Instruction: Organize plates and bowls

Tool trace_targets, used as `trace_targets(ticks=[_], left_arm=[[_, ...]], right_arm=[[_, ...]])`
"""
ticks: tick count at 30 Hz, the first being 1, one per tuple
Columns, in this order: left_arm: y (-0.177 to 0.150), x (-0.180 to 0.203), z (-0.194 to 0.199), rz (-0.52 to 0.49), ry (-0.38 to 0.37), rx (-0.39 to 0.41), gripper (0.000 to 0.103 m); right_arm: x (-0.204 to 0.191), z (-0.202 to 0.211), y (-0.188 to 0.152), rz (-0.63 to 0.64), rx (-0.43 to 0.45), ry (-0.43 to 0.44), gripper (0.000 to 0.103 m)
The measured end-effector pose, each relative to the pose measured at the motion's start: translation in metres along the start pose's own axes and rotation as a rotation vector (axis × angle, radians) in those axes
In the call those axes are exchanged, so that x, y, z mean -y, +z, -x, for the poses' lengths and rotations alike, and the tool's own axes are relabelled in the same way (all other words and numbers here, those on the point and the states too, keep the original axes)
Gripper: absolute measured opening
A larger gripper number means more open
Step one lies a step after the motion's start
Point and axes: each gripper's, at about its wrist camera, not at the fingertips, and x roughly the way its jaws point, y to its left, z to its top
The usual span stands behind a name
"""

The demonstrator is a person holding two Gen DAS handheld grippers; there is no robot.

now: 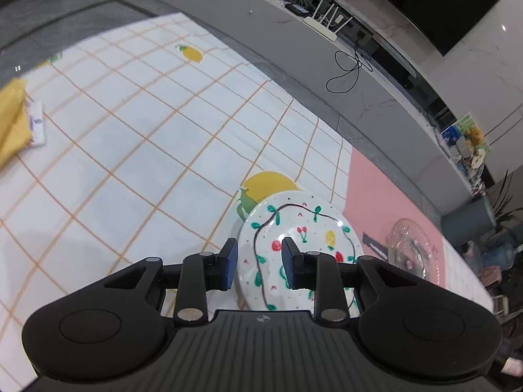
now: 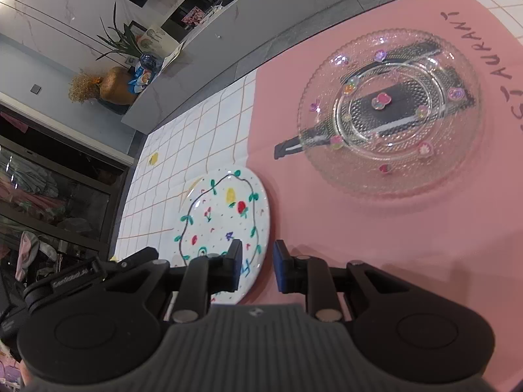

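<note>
A white plate (image 1: 310,228) painted with fruit and green leaves lies where the checked cloth (image 1: 130,163) meets the pink mat (image 1: 376,189). My left gripper (image 1: 260,263) straddles the plate's left rim: one blue pad is outside it, the other over the plate, and neither presses on it. In the right wrist view, the plate (image 2: 225,222) has its right rim between the pads of my right gripper (image 2: 258,266), with a gap on both sides. A clear glass plate (image 2: 392,114) with small flower stickers sits further out on the pink mat (image 2: 359,245); in the left wrist view that glass plate (image 1: 412,248) is right of the painted one.
A yellow cloth (image 1: 11,121) and a white packet (image 1: 37,124) lie at the far left of the table. Behind the table runs a grey ledge (image 1: 294,32) with a white router (image 1: 322,26) and a black cable (image 1: 346,72). A gold vase (image 2: 117,88) and a plant stand beyond.
</note>
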Motion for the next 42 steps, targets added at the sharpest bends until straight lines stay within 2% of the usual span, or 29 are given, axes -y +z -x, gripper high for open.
trace_targets(ticks=[2, 9, 16, 19, 20, 21, 22, 24, 28, 32, 34, 37, 38, 40, 42], left_arm=[[0.002, 0.000, -0.005, 0.001, -0.023, -0.004, 0.032], [0.014, -0.011, -0.006, 0.012, 0.010, 0.002, 0.032], [0.016, -0.017, -0.025, 0.002, 0.027, -0.095, 0.032], [0.016, -0.019, -0.026, 0.028, 0.015, -0.100, 0.032], [0.016, -0.019, -0.026, 0.041, 0.007, -0.105, 0.028], [0.016, -0.020, -0.027, 0.049, -0.004, -0.115, 0.017], [0.016, -0.020, -0.030, 0.058, -0.012, -0.141, 0.015], [0.015, -0.018, -0.030, 0.050, 0.002, -0.141, 0.012], [0.013, -0.013, -0.030, 0.036, 0.016, -0.185, 0.011], [0.010, -0.009, -0.030, -0.007, 0.011, -0.243, 0.012], [0.009, -0.007, -0.030, -0.021, 0.010, -0.248, 0.012], [0.010, -0.002, -0.023, -0.071, 0.057, -0.167, 0.021], [0.011, -0.002, -0.022, -0.084, 0.063, -0.142, 0.028], [0.012, -0.004, -0.020, -0.083, 0.039, -0.115, 0.031], [0.013, -0.009, -0.023, -0.063, 0.009, -0.126, 0.034]], right_arm=[[0.003, -0.001, 0.001, 0.005, 0.004, -0.012, 0.020], [0.016, -0.007, 0.005, -0.044, -0.007, 0.001, 0.021], [0.013, -0.010, 0.003, -0.057, -0.007, 0.021, 0.021], [0.010, -0.013, 0.001, -0.050, -0.004, 0.025, 0.020], [0.010, -0.014, 0.000, -0.048, -0.003, 0.027, 0.018], [0.009, -0.015, -0.001, -0.047, -0.003, 0.023, 0.015], [0.010, -0.016, -0.002, -0.050, -0.007, 0.020, 0.008], [0.012, -0.017, -0.003, -0.069, -0.020, 0.035, 0.003], [0.011, -0.014, -0.004, -0.077, -0.025, 0.019, 0.002], [0.014, -0.007, -0.002, -0.107, -0.064, -0.009, 0.002], [0.018, -0.004, -0.003, -0.136, -0.090, -0.011, 0.002], [0.020, -0.001, -0.006, -0.125, -0.069, -0.010, 0.010], [0.019, 0.001, -0.007, -0.110, -0.041, -0.014, 0.011], [0.019, 0.003, -0.007, -0.081, -0.005, -0.024, 0.014], [0.020, 0.004, -0.004, -0.072, 0.014, -0.011, 0.021]])
